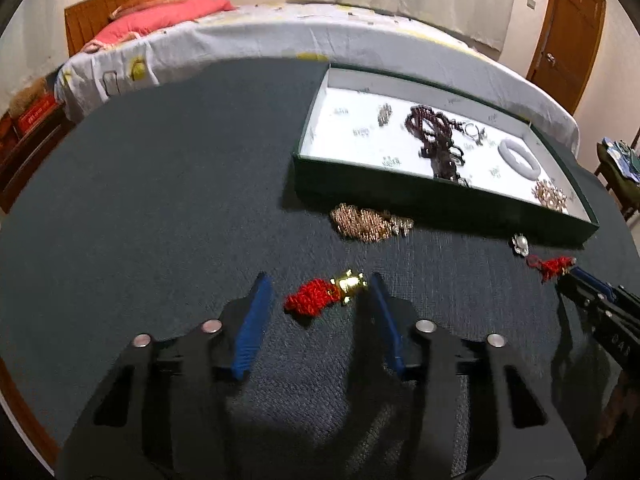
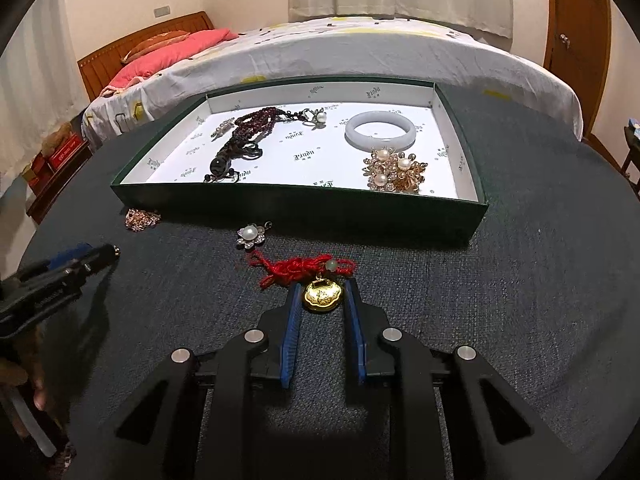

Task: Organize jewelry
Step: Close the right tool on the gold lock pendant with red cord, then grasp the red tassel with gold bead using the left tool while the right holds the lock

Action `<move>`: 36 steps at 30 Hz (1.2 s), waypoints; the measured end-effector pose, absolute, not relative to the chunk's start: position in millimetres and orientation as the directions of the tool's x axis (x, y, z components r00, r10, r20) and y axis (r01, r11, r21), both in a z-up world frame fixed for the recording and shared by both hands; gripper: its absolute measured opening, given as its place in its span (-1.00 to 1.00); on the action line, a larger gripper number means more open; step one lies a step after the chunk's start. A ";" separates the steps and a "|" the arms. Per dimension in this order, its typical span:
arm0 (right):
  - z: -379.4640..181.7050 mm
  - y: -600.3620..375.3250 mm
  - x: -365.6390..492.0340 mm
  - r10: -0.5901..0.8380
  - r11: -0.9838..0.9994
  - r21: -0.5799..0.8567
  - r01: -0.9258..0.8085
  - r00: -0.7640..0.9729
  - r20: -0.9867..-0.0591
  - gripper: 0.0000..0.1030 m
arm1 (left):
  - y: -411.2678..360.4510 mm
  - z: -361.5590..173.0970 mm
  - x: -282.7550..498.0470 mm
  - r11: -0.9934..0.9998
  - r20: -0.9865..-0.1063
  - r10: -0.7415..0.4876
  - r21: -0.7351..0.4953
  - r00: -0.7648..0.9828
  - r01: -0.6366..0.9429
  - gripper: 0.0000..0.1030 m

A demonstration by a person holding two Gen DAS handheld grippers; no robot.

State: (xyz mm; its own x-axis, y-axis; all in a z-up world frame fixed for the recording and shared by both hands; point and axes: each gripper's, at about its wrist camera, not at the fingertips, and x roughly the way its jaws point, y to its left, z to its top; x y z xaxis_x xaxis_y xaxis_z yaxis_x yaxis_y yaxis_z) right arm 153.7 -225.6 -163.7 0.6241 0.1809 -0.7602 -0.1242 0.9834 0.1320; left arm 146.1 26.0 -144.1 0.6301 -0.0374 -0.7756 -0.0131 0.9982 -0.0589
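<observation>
A green tray (image 2: 280,204) with a white floor holds a dark bead necklace (image 2: 240,136), a white bangle (image 2: 380,130) and a pearl brooch (image 2: 394,170). My left gripper (image 1: 318,282) is open around a red cord with a gold charm (image 1: 348,284) on the dark cloth. My right gripper (image 2: 322,288) is open, its fingers on either side of a gold lock pendant (image 2: 322,298) on a red knotted cord (image 2: 304,268). A pearl flower pendant (image 2: 250,235) and a gold chain pile (image 1: 368,222) lie in front of the tray.
The round table (image 2: 540,280) is covered in dark cloth. A bed with a white sheet (image 2: 360,48) stands right behind it. A wooden door (image 1: 568,28) is at the far right. The tray also shows in the left wrist view (image 1: 440,204).
</observation>
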 end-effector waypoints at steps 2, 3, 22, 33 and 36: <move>-163.9 -226.1 153.7 0.184 0.983 0.137 -0.123 0.624 -0.759 -0.56 | 21.9 -144.0 144.5 0.999 -0.777 -0.048 -0.051 0.627 0.013 -0.32; -163.9 -226.5 153.7 0.186 0.983 0.140 -0.122 0.624 -0.759 -0.56 | 20.5 -144.2 143.5 0.999 -0.778 -0.052 -0.050 0.626 0.021 -0.39; -163.7 -228.3 153.0 0.191 0.982 0.151 -0.117 0.624 -0.758 -0.56 | 22.3 -135.7 145.4 0.998 -0.758 -0.047 -0.060 0.650 0.001 -0.08; -163.7 -228.2 153.0 0.192 0.981 0.152 -0.117 0.624 -0.757 -0.56 | 16.8 -144.3 153.1 0.996 -0.777 -0.081 -0.080 0.624 0.031 -0.35; -163.8 -228.7 153.0 0.193 0.981 0.153 -0.117 0.624 -0.757 -0.56 | 14.7 -144.9 155.1 0.996 -0.776 -0.082 -0.076 0.625 0.037 -0.35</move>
